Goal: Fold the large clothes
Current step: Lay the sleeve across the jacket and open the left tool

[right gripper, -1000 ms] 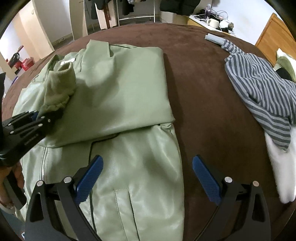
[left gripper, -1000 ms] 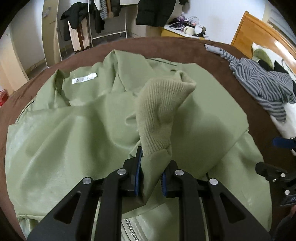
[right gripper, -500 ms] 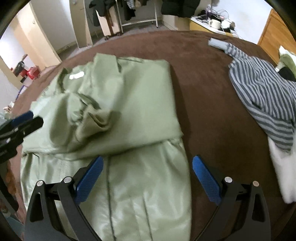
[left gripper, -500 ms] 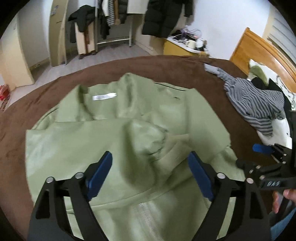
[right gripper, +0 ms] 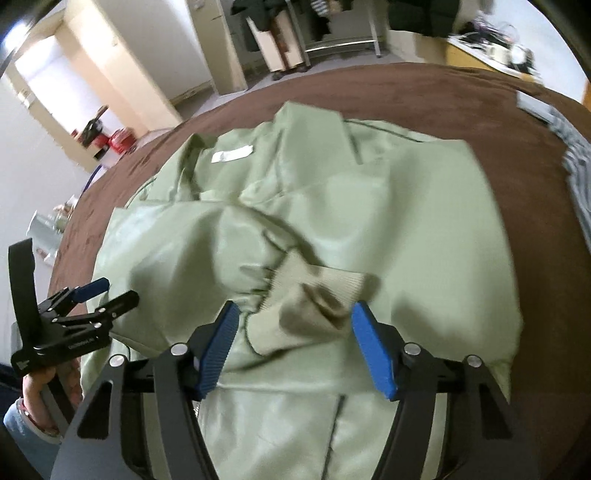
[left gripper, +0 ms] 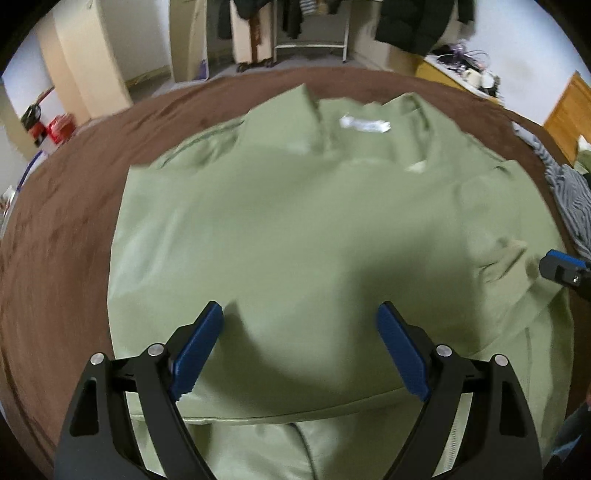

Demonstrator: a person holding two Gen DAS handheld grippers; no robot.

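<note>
A light green jacket (left gripper: 295, 221) lies folded on the brown bed cover (left gripper: 62, 229), its white label (left gripper: 364, 123) at the collar. My left gripper (left gripper: 299, 332) hovers open over the jacket's body, nothing between its blue pads. In the right wrist view the jacket (right gripper: 406, 206) has its sleeve laid across it, the ribbed knit cuff (right gripper: 317, 299) near the front. My right gripper (right gripper: 295, 332) straddles that cuff with its jaws closing; the pads stand at the cuff's sides and no press shows. The left gripper (right gripper: 118, 290), in a hand (right gripper: 37, 384), is at the jacket's left edge.
A grey striped garment (left gripper: 569, 199) lies on the cover to the right, also at the edge (right gripper: 578, 170) of the right wrist view. A clothes rack (left gripper: 310, 22), a cluttered desk (left gripper: 465, 70) and a wooden headboard (left gripper: 569, 107) stand beyond the bed.
The left gripper let go of the knit cuff, opened wide and swung left over the jacket. The right gripper moved left over the dropped cuff, and its jaws have narrowed around it.
</note>
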